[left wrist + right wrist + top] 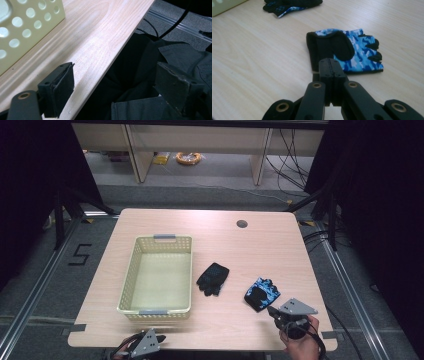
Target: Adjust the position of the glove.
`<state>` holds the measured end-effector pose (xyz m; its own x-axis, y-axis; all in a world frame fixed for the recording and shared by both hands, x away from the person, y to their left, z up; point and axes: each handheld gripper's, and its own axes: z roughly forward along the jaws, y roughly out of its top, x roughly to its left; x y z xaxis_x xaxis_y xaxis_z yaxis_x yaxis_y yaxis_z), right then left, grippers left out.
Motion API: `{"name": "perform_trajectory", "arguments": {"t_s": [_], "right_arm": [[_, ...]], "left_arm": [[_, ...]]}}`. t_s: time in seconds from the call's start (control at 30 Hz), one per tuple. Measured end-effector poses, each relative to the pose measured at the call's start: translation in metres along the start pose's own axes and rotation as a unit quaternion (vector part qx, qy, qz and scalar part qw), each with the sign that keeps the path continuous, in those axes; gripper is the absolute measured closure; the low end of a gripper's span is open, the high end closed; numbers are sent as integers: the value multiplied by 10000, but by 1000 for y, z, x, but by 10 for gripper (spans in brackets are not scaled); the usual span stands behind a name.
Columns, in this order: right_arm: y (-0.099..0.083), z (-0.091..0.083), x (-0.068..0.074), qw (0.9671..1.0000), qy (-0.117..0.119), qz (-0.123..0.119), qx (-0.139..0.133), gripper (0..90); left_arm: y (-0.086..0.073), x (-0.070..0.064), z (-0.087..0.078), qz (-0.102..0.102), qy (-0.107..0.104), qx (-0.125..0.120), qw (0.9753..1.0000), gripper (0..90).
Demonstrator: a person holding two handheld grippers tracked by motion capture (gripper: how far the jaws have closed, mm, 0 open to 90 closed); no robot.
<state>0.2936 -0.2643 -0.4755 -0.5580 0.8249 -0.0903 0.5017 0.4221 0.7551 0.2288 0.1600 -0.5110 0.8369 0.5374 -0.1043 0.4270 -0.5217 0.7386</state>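
- The left gripper (pixel 159 338) is held low at the table's (pixel 260 245) near edge, just before the basket's near wall, its jaws spread wide with nothing between them; in the left gripper view one jaw is seen over the wood and the other past the edge, above dark cloth.
- The right gripper (pixel 329 65) is held at the near right corner, jaws pressed together and empty, tips aimed at the blue glove (pixel 348 50) and just short of its black cuff. From that aim, a pick-up of this glove is judged the likely next step; the jaws would first have to be parted.
- The blue glove is laid flat, fingers pointing away from the gripper, its cuff edge offered nearest.
- The black glove (pixel 213 278) is seen farther in, between blue glove and basket, apart from both.
- The basket (pixel 129 280) is set left of centre, empty, presumably as the gloves' destination.
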Motion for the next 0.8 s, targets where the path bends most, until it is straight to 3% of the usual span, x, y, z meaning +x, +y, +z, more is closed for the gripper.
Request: {"name": "perform_trajectory", "arguments": {"t_s": [0.13, 0.2, 0.47, 0.57, 0.63, 0.8], "right_arm": [[10, 11, -7, 9999, 34, 93, 65, 900], [13, 17, -12, 10000, -23, 84, -9, 900], [24, 36, -21, 9999, -5, 87, 114, 900], [26, 42, -21, 9996, 60, 160, 246, 900], [27, 44, -22, 9998, 40, 60, 211, 900], [31, 52, -19, 9994, 69, 58, 324, 900]], "left_arm": [[0, 3, 0, 80, 62, 84, 9999, 158], [0, 3, -1, 74, 53, 63, 9999, 158], [0, 2, 0, 7, 54, 1, 10000, 159], [0, 2, -1, 54, 25, 1, 10000, 159], [0, 0, 0, -42, -6, -76, 10000, 159], [0, 3, -2, 94, 52, 57, 9999, 159]]}}
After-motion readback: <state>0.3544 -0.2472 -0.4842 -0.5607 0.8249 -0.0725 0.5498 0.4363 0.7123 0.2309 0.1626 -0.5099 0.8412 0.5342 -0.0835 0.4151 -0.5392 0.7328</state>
